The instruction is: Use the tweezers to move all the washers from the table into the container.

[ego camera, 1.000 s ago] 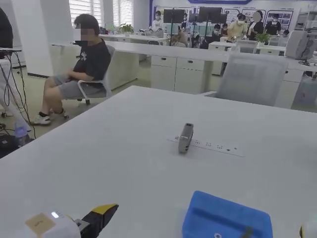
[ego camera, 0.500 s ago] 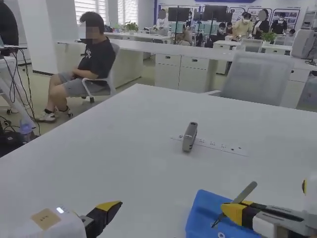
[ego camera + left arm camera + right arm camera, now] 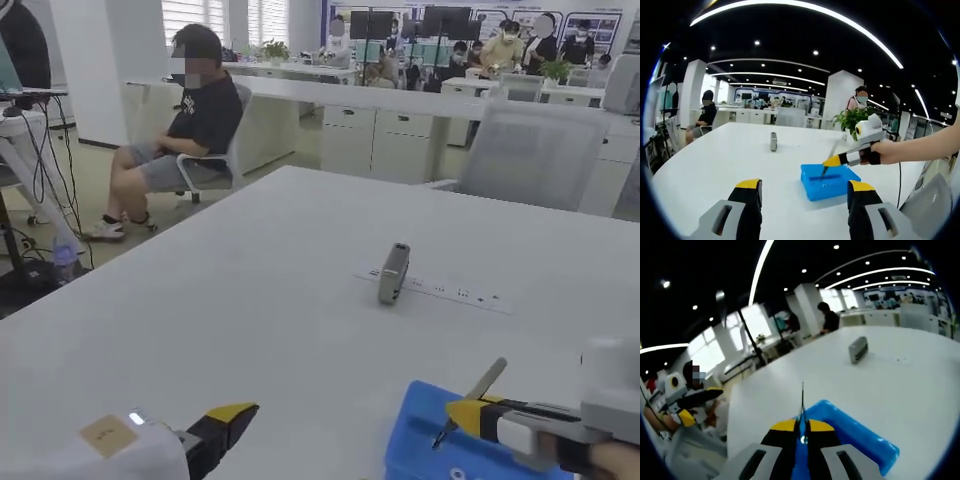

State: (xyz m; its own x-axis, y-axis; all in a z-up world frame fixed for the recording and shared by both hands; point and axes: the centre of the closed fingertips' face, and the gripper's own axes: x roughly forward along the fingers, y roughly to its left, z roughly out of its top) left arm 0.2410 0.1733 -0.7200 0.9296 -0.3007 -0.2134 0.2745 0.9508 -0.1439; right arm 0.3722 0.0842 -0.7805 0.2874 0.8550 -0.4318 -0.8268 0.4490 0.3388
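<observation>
Tweezers: the tweezers [image 3: 470, 402] are slim metal, low and right in the head view, with the tips slanting down over the left part of the container.
Right gripper: the right gripper [image 3: 802, 429] has its yellow-tipped jaws pressed together on the tweezers' shank, and the points jut out ahead of them.
Left gripper: the left gripper [image 3: 805, 200] has its jaws spread wide with nothing between them, low in its own view above bare tabletop.
Container: the blue container [image 3: 830, 181] is a shallow tray that sits flat on the white table [image 3: 250, 300], right of centre in the left gripper view.
Washers: too small to tell. Dark specks inside the tray may be some of them.
Handling: probably light, hard, smooth and lying flat, so they are likely to skid or flip. It seems best to pinch across the rim with one tip through the hole. The tweezers are springy, so steady pressure matters.
Around: a grey device [image 3: 393, 272] lies on a flush power strip [image 3: 455, 292], well apart from the tray, towards mid-frame. A grey office chair [image 3: 530, 150] and a seated person [image 3: 185, 130] are in the upper part of the frame.
In the way: judged to be only the tray's raised wall, which the tips must clear.
</observation>
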